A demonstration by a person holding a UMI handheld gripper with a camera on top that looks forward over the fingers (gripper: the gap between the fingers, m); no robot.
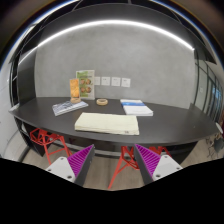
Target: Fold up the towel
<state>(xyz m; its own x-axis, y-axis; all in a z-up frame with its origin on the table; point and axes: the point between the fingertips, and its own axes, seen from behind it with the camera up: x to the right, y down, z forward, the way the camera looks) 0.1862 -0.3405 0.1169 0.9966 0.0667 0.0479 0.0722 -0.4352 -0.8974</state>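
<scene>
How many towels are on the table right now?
1. The towel, cream and folded flat, lies on the dark table near its front edge, beyond the open tool, which holds nothing. The blue item further back looks like a booklet, though I cannot be certain.

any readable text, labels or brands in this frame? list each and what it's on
None can be read.
Upright card at the back of the dark table: printed, too small to read.
Orange cup beside it: no legible label.
Blue-covered book: cover print too blurred.
Flat item below the cup: marks unreadable.
Wall sockets: no legible marks.
Folded towel: plain.
Gripper: open, nothing between the fingers; no text on the pads.
</scene>
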